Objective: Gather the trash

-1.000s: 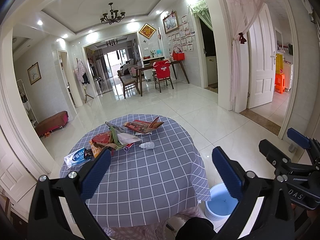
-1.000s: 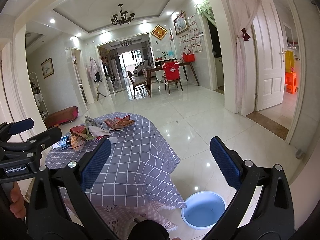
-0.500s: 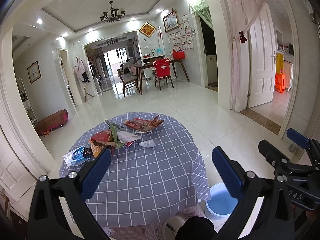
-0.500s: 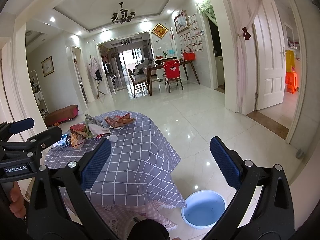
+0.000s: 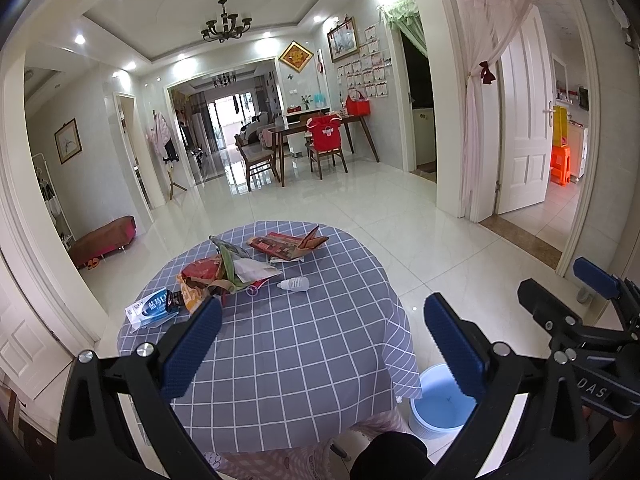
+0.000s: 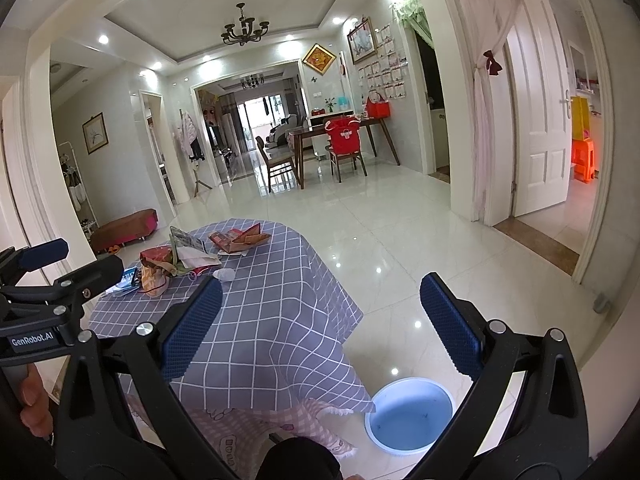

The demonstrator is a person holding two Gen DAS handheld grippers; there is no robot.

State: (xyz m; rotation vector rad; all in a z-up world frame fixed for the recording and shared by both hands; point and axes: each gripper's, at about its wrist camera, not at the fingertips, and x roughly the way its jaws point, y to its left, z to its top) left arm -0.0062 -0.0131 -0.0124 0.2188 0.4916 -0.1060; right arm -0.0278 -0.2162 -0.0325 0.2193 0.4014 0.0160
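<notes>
Trash lies on the far half of a round table with a grey checked cloth [image 5: 288, 352]: a red and orange wrapper pile [image 5: 208, 280], a flattened red carton [image 5: 288, 246], a small white bottle [image 5: 294, 284] and a blue packet [image 5: 152, 306]. The pile [image 6: 164, 266] and carton [image 6: 240, 238] also show in the right wrist view. A light blue bin [image 6: 410, 414] stands on the floor right of the table, also in the left wrist view [image 5: 438, 404]. My left gripper [image 5: 322, 344] is open and empty above the table's near edge. My right gripper [image 6: 320, 320] is open and empty, right of the left one.
White tiled floor [image 6: 400, 248] spreads to the right and behind the table. A dining table with chairs [image 5: 316, 144] stands far back. A red bench [image 5: 104, 238] sits at the left wall. A white door [image 5: 524, 120] stands open at the right.
Both views have shifted very slightly; the table sits a little higher in the frames. Both grippers stay open and empty.
</notes>
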